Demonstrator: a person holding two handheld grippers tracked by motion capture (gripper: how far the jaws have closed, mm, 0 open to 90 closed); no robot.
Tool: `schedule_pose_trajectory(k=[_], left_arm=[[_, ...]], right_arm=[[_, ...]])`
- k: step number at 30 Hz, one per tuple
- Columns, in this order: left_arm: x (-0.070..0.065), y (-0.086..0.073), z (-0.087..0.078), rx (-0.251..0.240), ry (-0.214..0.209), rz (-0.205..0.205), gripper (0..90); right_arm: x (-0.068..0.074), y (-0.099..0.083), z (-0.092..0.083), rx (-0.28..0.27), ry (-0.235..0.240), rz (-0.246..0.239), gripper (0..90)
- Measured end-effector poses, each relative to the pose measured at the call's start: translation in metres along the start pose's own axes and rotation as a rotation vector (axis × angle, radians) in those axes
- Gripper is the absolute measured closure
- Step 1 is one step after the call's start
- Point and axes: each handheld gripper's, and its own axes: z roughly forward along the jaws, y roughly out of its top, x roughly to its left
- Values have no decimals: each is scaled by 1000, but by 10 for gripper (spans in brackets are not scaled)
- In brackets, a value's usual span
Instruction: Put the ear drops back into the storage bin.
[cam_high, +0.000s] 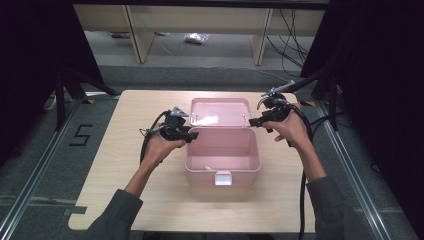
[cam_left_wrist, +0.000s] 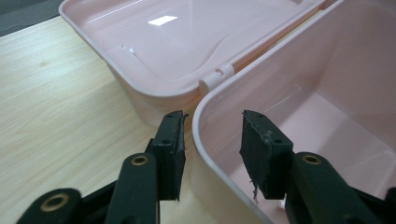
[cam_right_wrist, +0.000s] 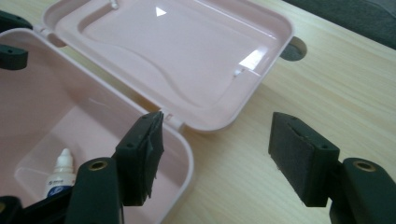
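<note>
My left gripper (cam_left_wrist: 212, 140) straddles the box (cam_high: 222, 165) wall, seemingly not gripping, to steady it; right gripper (cam_right_wrist: 224, 161) open, empty.

Both forearms reach forward over the table, hands well apart. The left gripper (cam_high: 192, 134) points rightward, jaws parted either side of a thin wall. The right gripper (cam_high: 252, 121) points leftward, jaws spread wide, gripping nothing.

A pale pink plastic box (cam_high: 223, 160) stands open on the wooden bench (cam_high: 125, 165), its hinged lid (cam_high: 220, 112) lying flat behind; a small white dropper bottle (cam_right_wrist: 60, 175) lies inside.
</note>
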Motion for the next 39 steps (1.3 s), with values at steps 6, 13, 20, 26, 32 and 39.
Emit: schedule_pose_trajectory(k=[6,13,20,26,32,39], left_arm=[[3,2,6,5,-12,19,628],[3,5,10,23,3,53,734],[6,3,9,12,-14,74,761],[6,-1,8,-19,-39,61,765],[4,-2,8,-29,-42,66,766],[0,-3,7,-27,-55,62,766]], right_arm=[[-5,-1,7,1,-7,17,357],[-9,-3,10,-2,0,25,357],[-11,-1,13,-48,-27,69,360],[-18,1,19,-71,-61,100,404],[-24,4,30,-78,-57,137,450],[-28,7,44,-66,-77,171,501]])
